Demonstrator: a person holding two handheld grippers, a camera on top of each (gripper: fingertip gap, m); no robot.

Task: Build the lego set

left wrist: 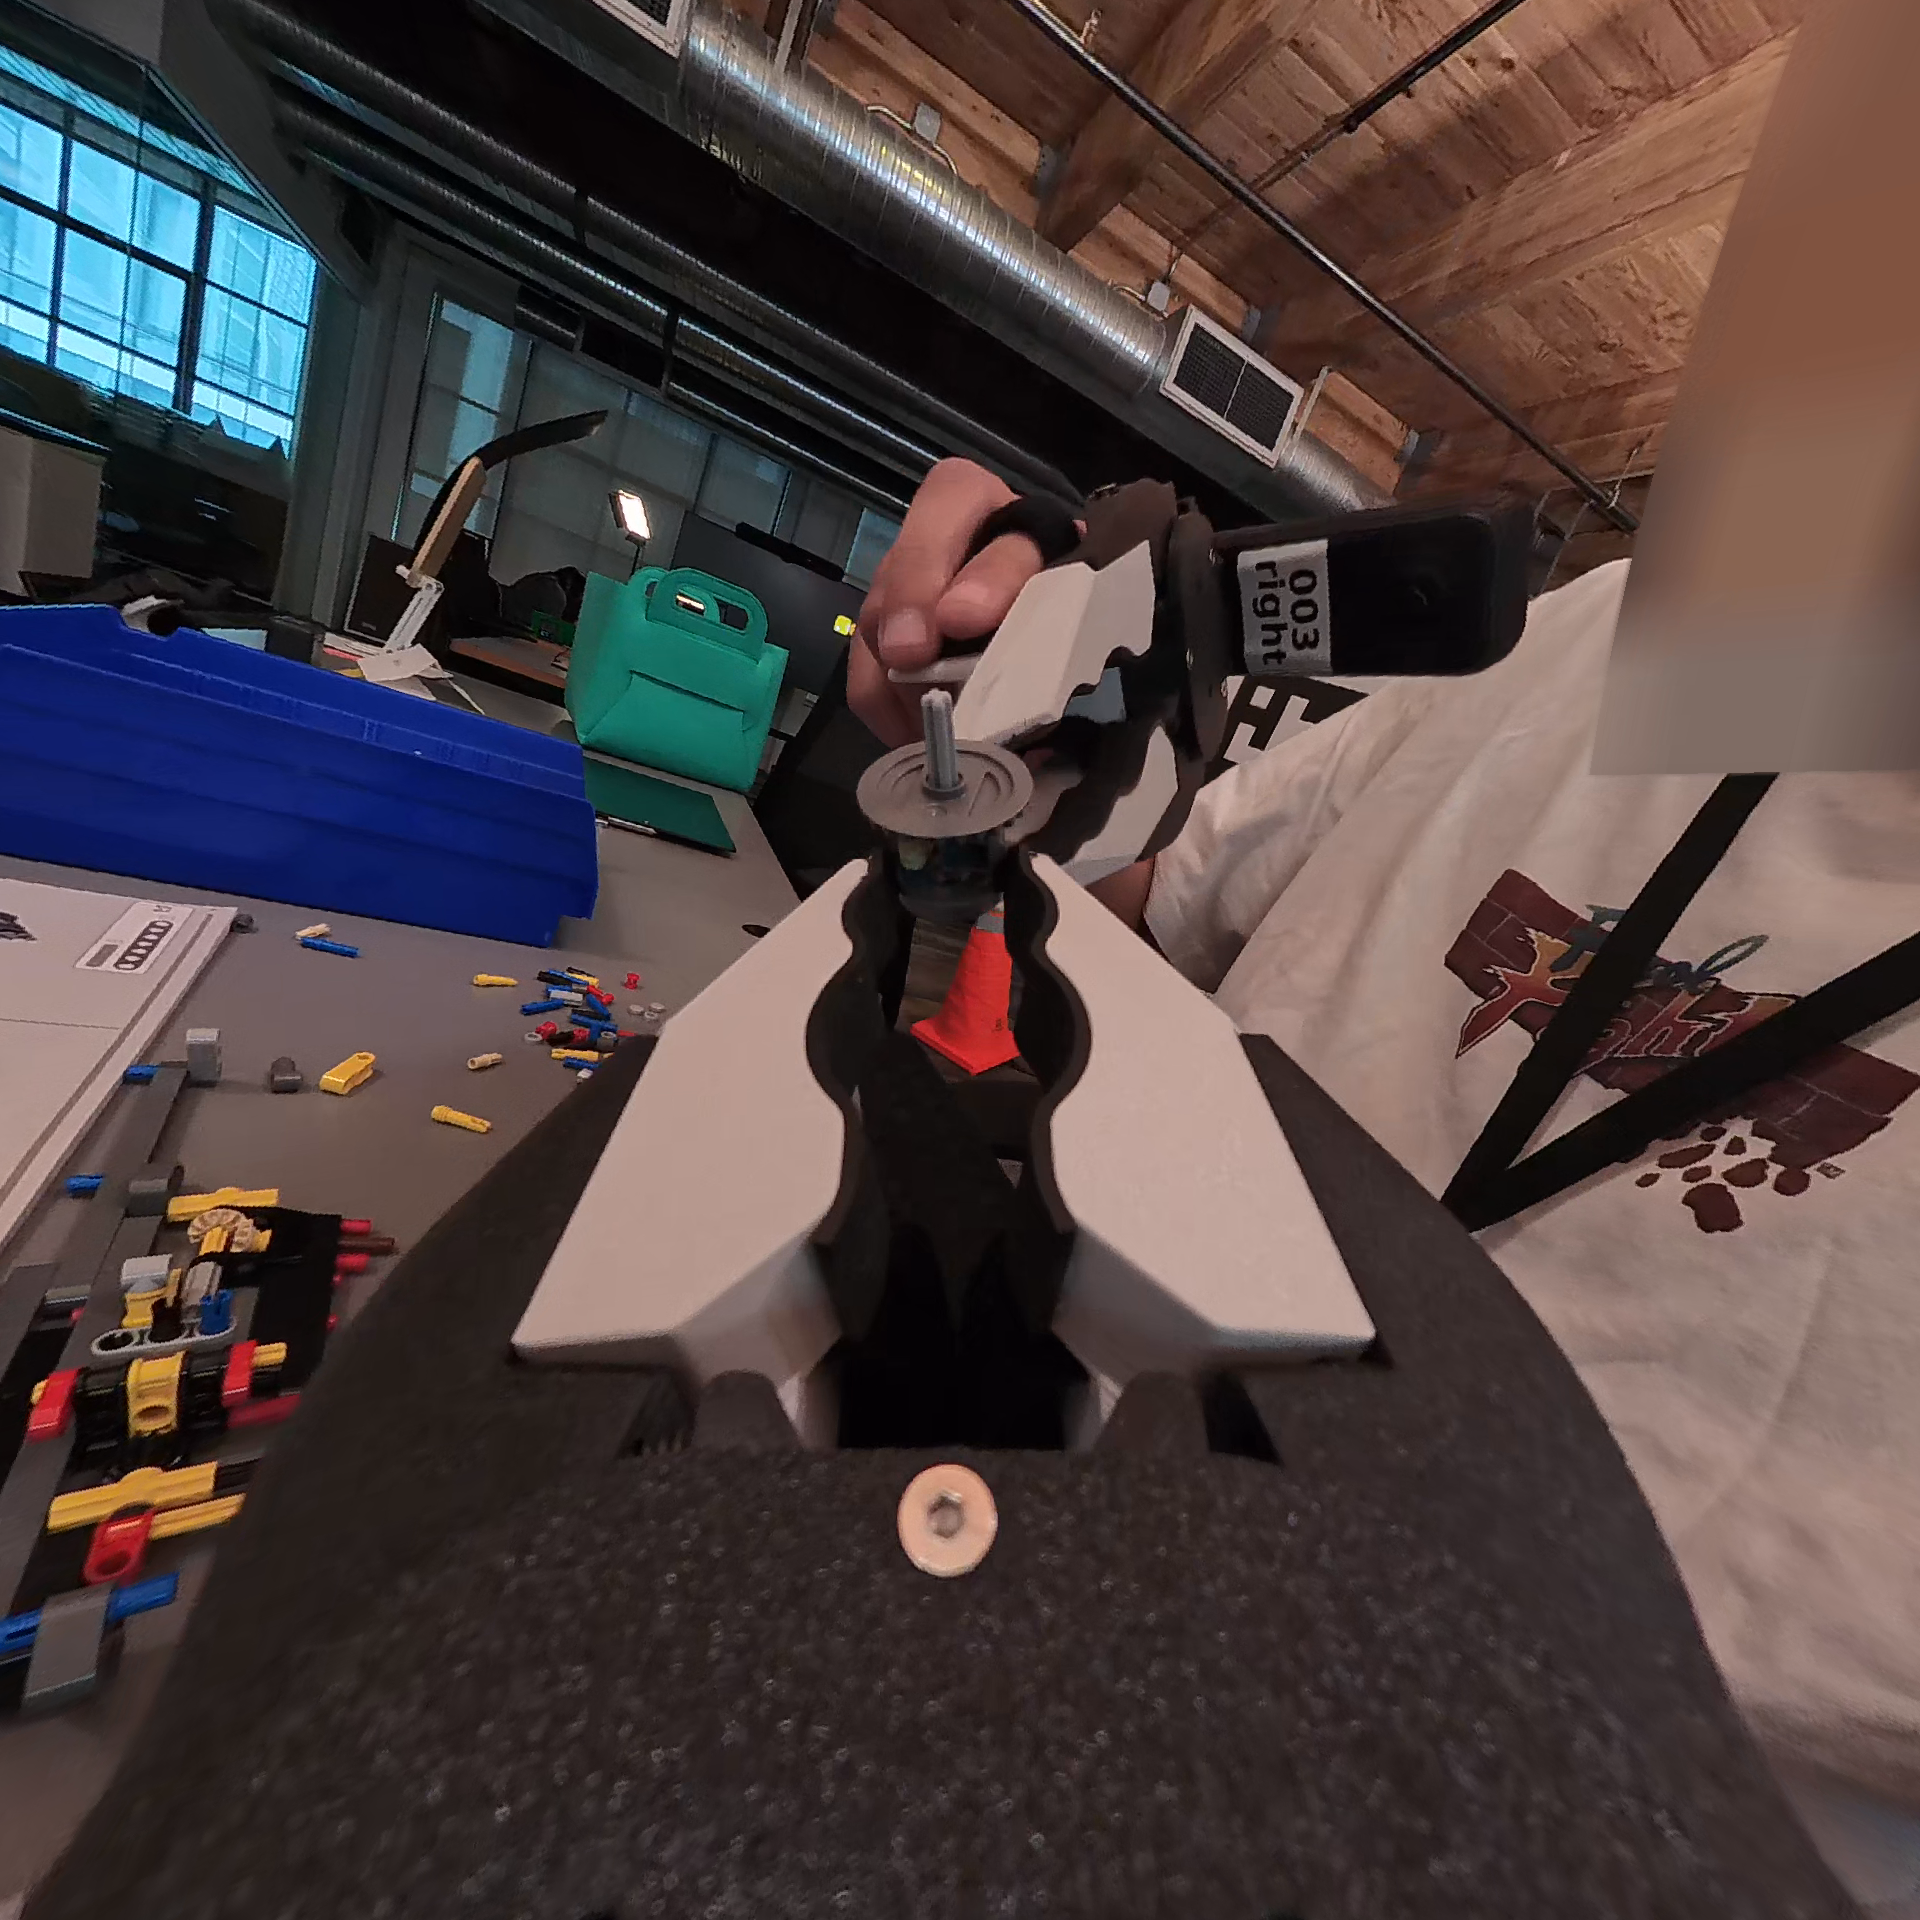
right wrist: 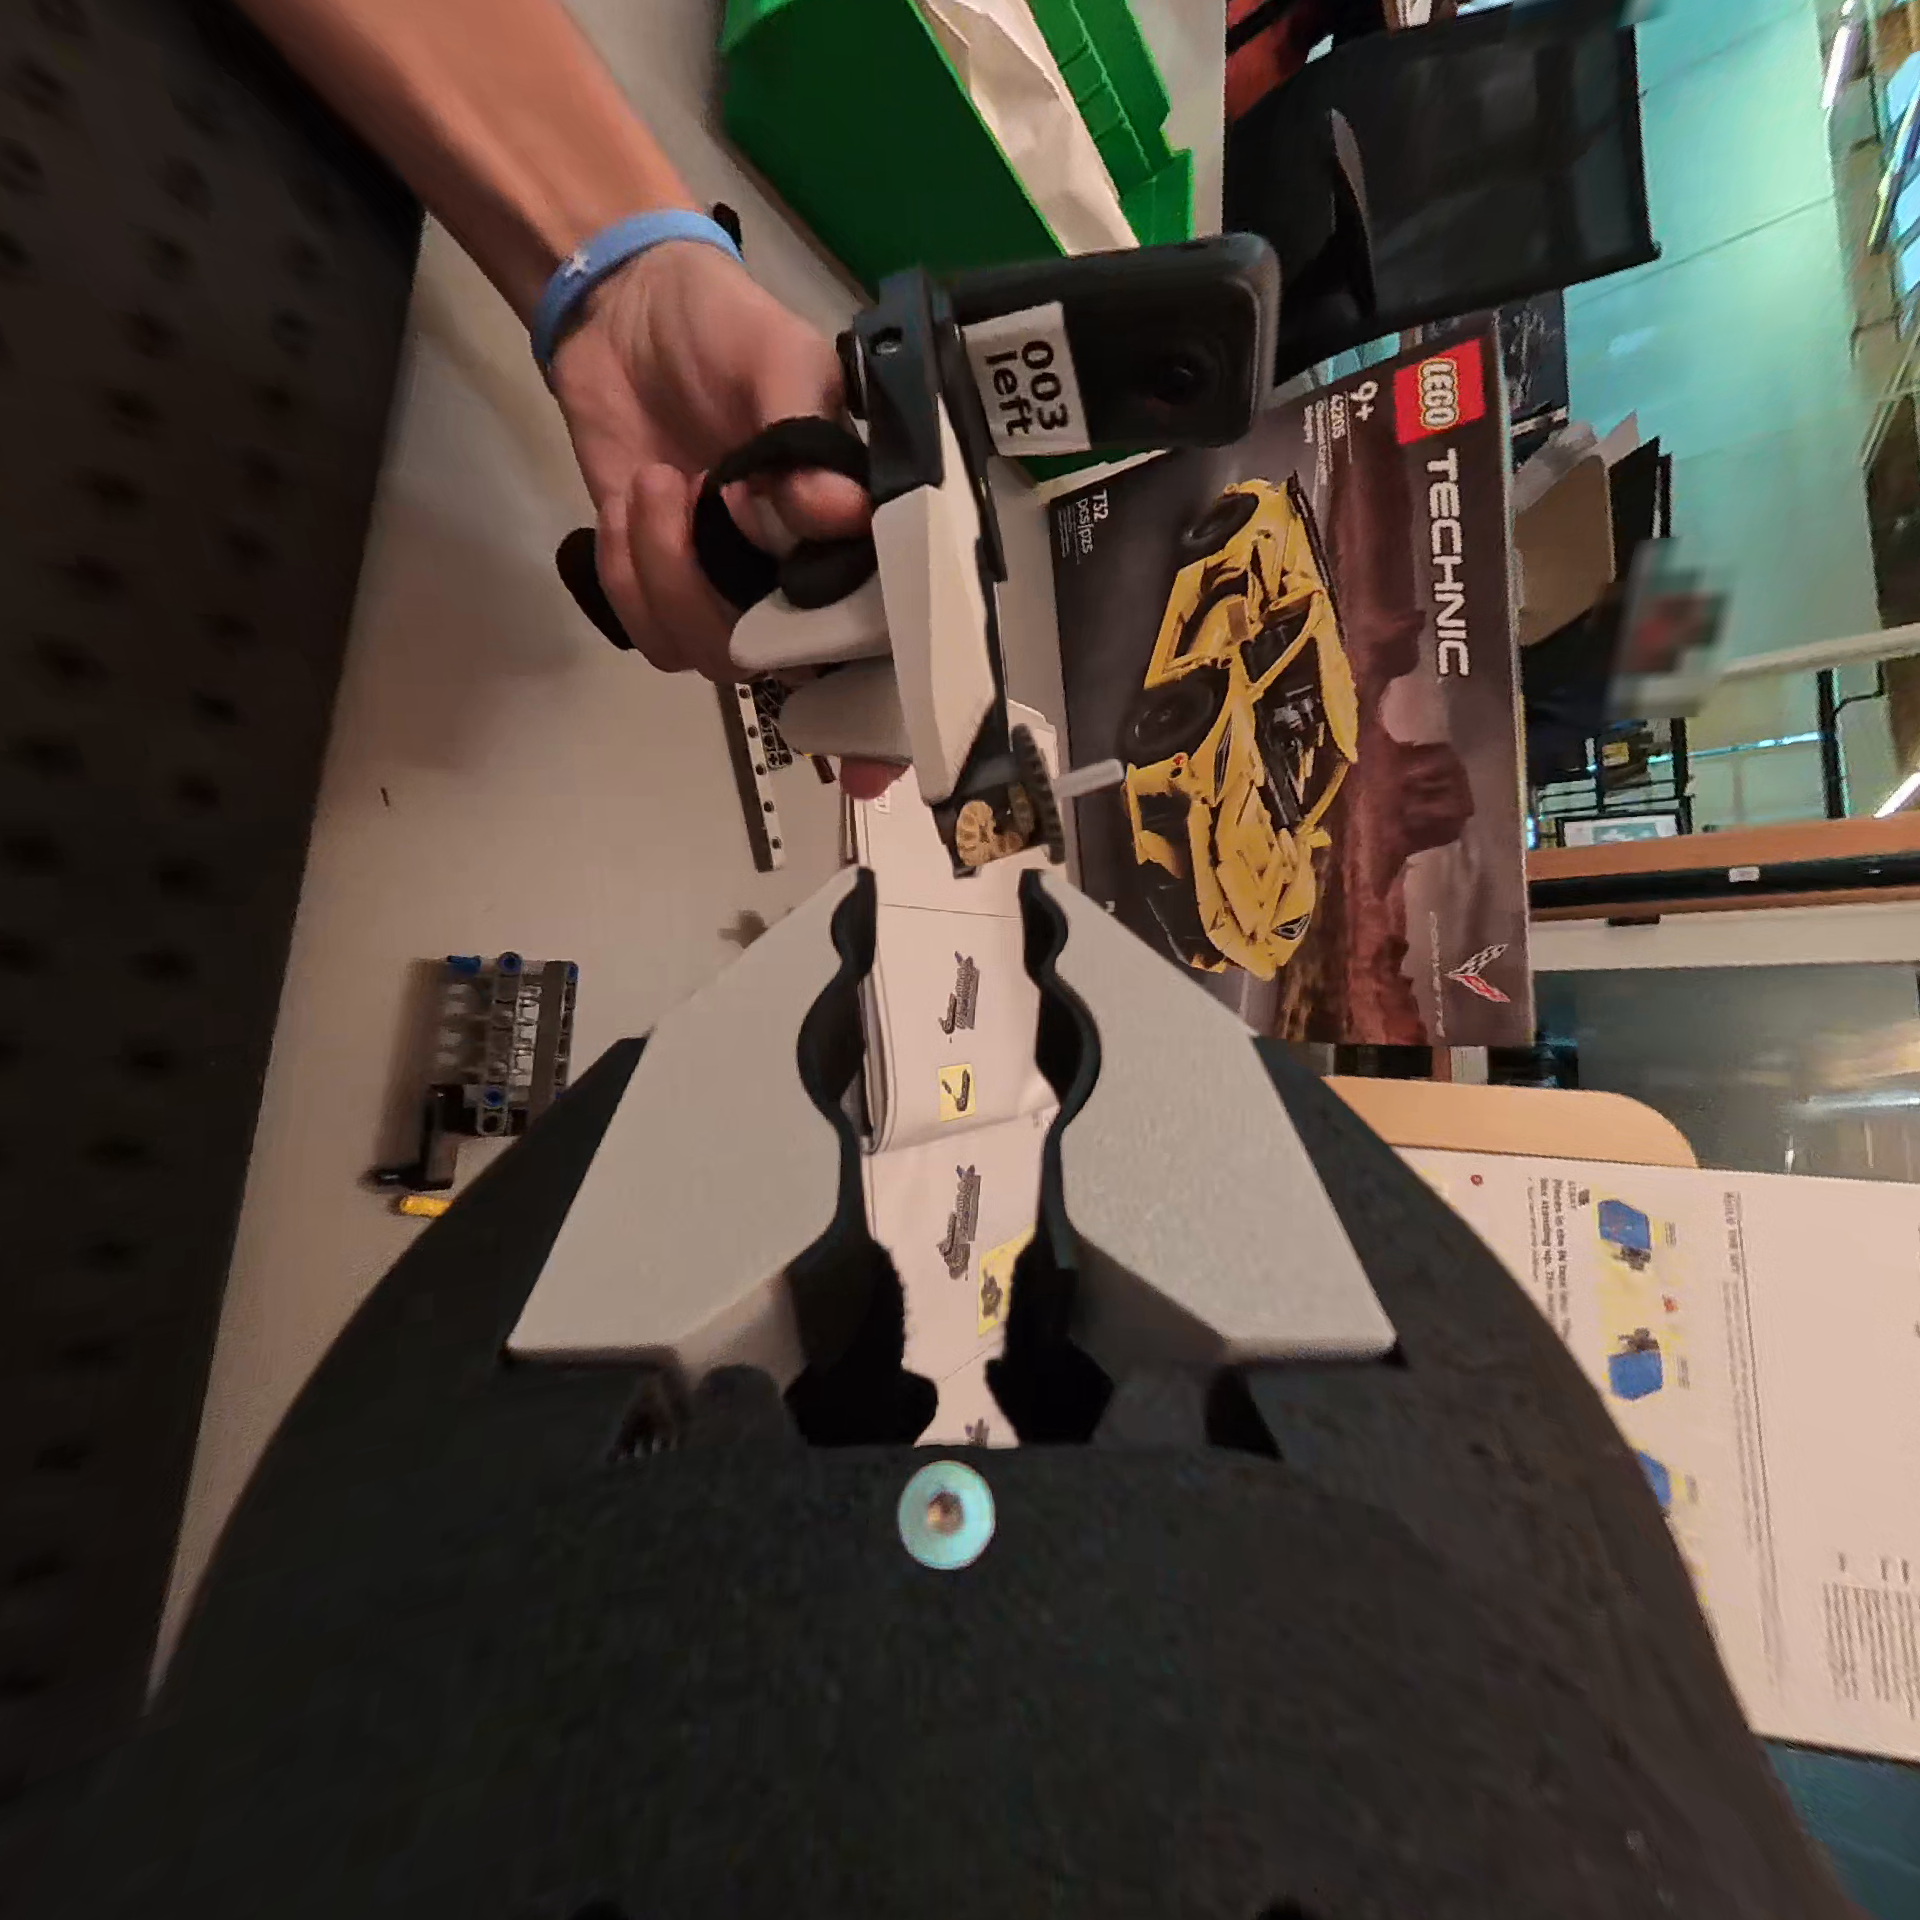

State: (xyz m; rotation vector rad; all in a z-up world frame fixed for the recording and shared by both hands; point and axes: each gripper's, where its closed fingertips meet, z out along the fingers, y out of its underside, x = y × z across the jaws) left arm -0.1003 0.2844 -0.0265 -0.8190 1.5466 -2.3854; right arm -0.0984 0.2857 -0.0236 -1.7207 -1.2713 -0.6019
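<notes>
My left gripper (left wrist: 943, 871) is shut on a small gear assembly (left wrist: 940, 795), a grey disc with a grey axle sticking up out of it. It is held in the air above the table. In the right wrist view the left gripper (right wrist: 982, 831) holds the same assembly (right wrist: 1013, 805), where a dark gear, a tan gear and the light axle show. My right gripper (right wrist: 945, 883) is open and empty, just short of the assembly. In the left wrist view the right gripper (left wrist: 977, 727) sits around the axle's top without closing on it.
A partly built yellow, black and red chassis (left wrist: 156, 1382) and loose pieces (left wrist: 571, 1008) lie on the grey table. A blue bin (left wrist: 260, 748), a booklet (left wrist: 83, 997) and an orange cone (left wrist: 971, 997) are nearby. The set's box (right wrist: 1299, 707), a grey sub-assembly (right wrist: 499, 1049), a grey beam (right wrist: 758, 769) and a green bin (right wrist: 904, 135) stand on the other side. The tips of both grippers are at nearly the same place. From either gripper's tips it is about 15 cm to the grey sub-assembly (right wrist: 499, 1049).
</notes>
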